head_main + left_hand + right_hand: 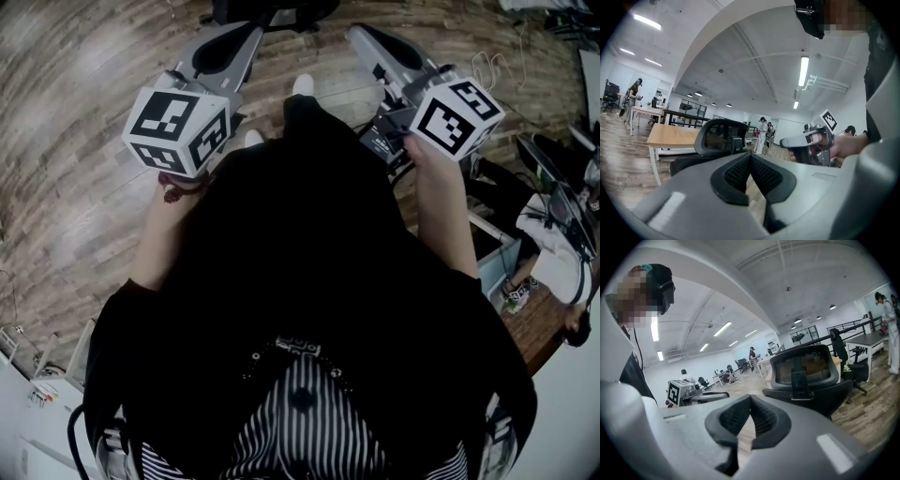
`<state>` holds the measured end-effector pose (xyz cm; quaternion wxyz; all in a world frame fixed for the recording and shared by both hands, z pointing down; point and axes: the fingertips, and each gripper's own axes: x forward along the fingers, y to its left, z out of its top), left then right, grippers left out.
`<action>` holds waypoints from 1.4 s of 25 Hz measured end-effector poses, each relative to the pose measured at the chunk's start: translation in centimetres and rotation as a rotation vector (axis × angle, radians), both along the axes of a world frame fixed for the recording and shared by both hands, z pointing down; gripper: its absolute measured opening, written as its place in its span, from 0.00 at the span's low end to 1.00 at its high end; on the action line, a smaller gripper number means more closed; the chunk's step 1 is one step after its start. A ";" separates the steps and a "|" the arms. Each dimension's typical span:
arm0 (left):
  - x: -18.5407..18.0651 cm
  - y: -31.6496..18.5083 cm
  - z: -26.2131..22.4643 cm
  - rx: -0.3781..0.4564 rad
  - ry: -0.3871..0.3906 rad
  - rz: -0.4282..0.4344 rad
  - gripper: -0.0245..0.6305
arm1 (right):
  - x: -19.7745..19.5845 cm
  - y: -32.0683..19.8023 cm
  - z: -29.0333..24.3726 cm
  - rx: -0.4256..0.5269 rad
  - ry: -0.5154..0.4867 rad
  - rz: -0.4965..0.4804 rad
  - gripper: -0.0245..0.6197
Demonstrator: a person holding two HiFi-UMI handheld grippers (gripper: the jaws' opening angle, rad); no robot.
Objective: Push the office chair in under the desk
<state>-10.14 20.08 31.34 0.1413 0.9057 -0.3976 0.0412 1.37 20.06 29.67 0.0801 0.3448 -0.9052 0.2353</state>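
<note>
A black office chair [719, 138] with a mesh back stands ahead of me on the wood floor, its back turned toward me; the right gripper view also has the chair [806, 376]. Behind it is a light wooden desk [670, 136]. In the head view only the chair's dark edge [272, 11] shows at the top. My left gripper [248, 36] and right gripper [358, 36] are held side by side at chest height, short of the chair and not touching it. Both pairs of jaws are shut with nothing between them: left gripper [751, 157], right gripper [751, 398].
A cluttered desk [548, 323] with cables and bags stands close at my right. Other people [762, 133], desks [869, 341] and black chairs [848, 364] fill the far office. Wood floor [75, 187] spreads to my left.
</note>
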 end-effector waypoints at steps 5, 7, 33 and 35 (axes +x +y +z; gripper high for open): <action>0.8 -0.2 -0.1 0.014 -0.024 -0.032 0.04 | 0.6 -0.6 0.3 0.019 -0.015 -0.033 0.04; 1.2 -0.9 0.0 0.022 -0.036 -0.033 0.04 | 0.7 -1.4 0.4 0.029 -0.019 -0.047 0.04; 8.7 -19.7 -4.8 0.082 -0.099 -0.080 0.04 | 7.4 -20.3 -4.0 0.086 -0.102 -0.146 0.04; 8.4 -20.6 -4.2 0.089 -0.128 -0.087 0.04 | 8.1 -21.3 -3.7 0.087 -0.102 -0.146 0.04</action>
